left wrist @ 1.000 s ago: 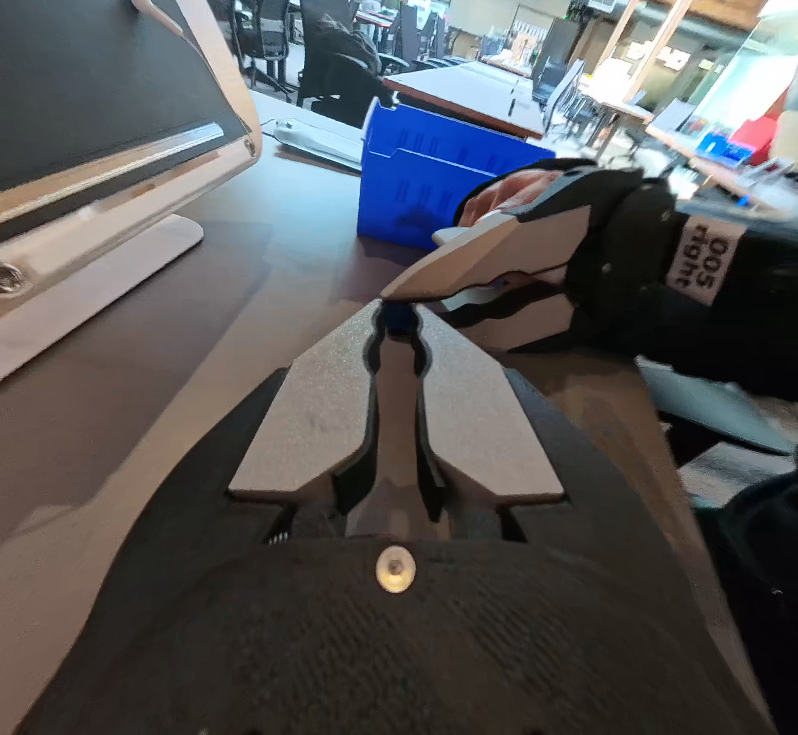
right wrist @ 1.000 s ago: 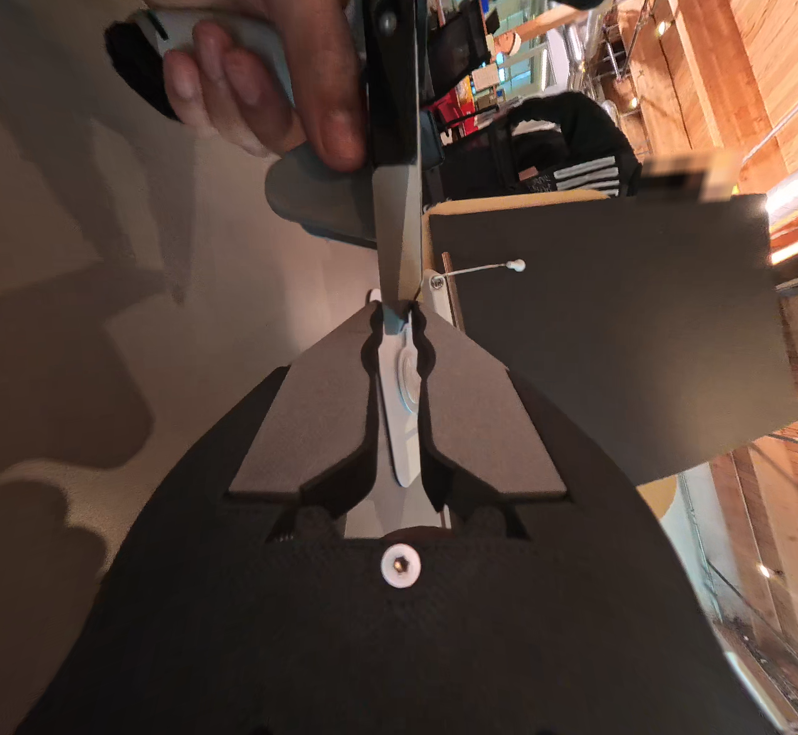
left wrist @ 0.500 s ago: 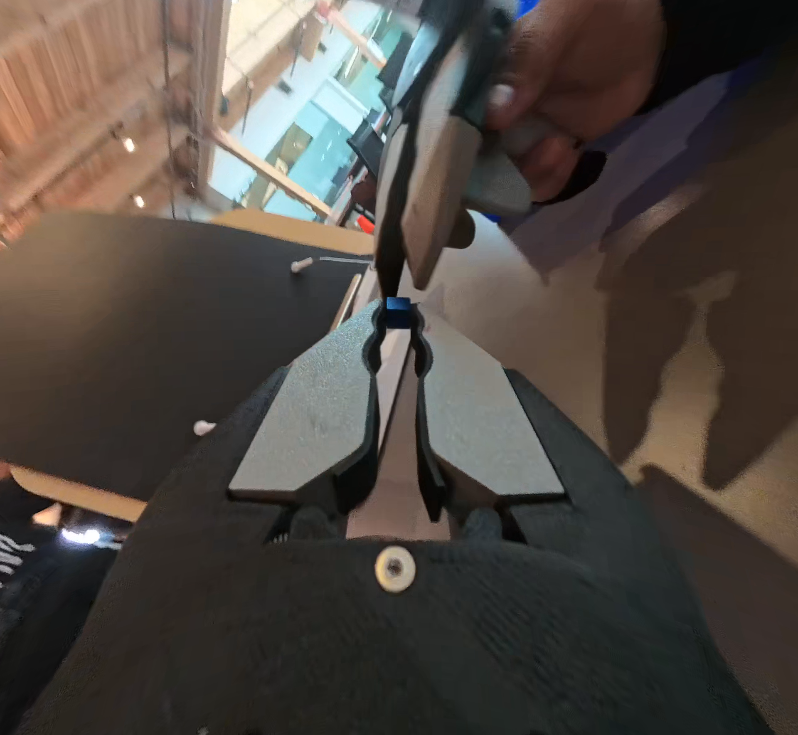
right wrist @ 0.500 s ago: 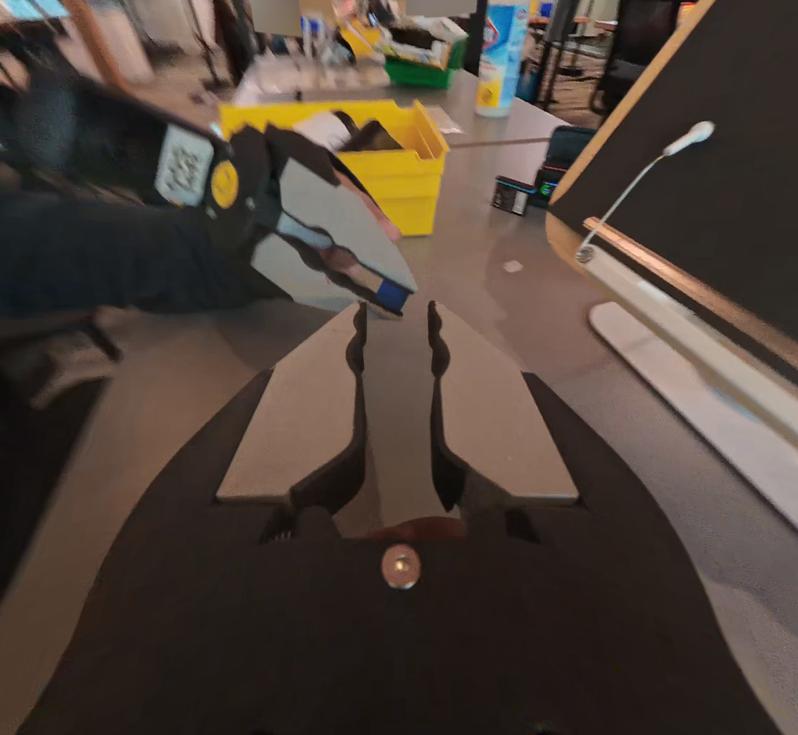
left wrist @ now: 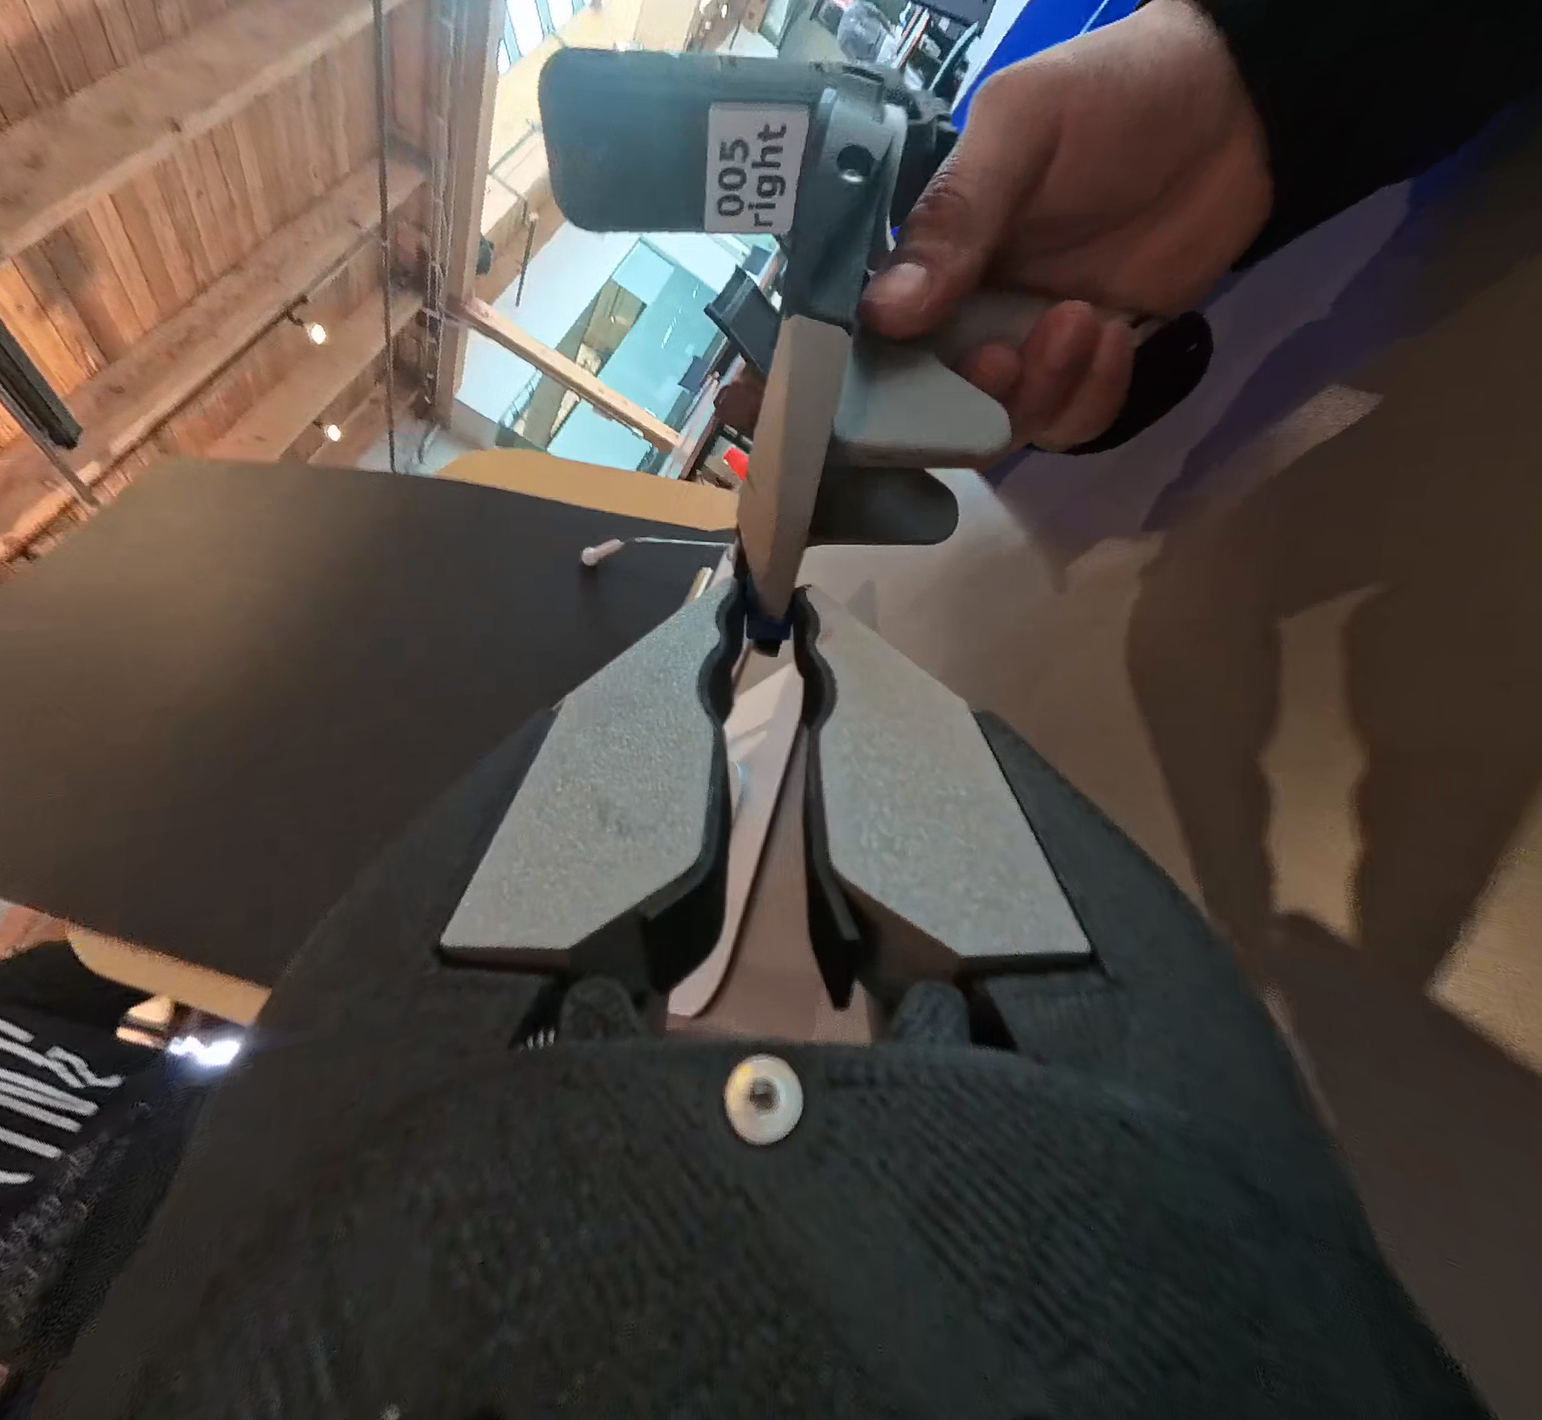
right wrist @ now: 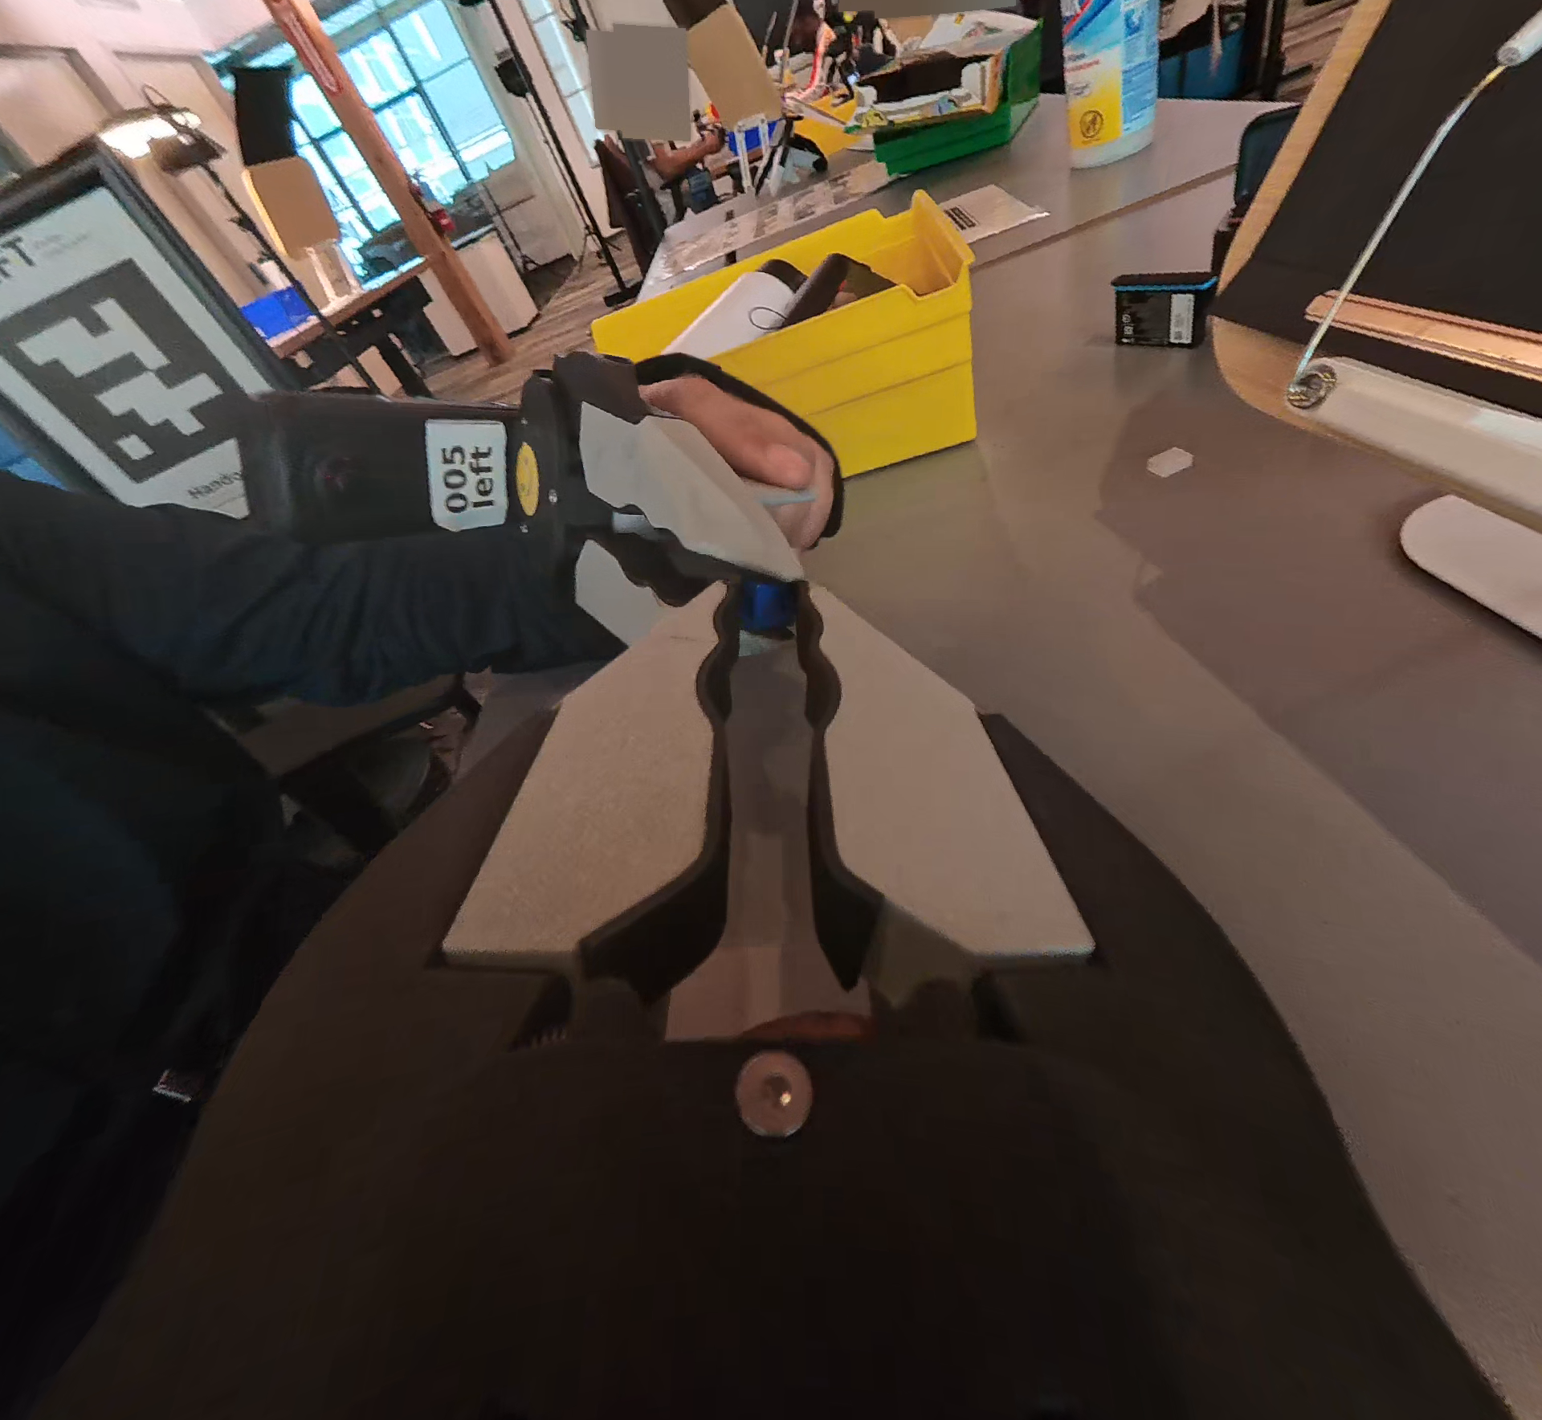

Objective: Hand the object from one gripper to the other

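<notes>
Left wrist view: left tool [left wrist: 768,621] clenched on small blue object [left wrist: 766,623]; right tool [right wrist: 763,604] tips around it too, grip seemingly closed, above grey worktop [right wrist: 1168,629].

Blue object [right wrist: 763,602], yellow bin [right wrist: 876,370], grey-and-black right gripper [right wrist: 766,612]

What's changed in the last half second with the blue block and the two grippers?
The right gripper moved in and narrowed: its fingertips now sit on either side of the blue block, where half a second ago it was wider open and short of it. Whether it grips yet is unclear. The left gripper stays shut on the block; no release yet.
</notes>
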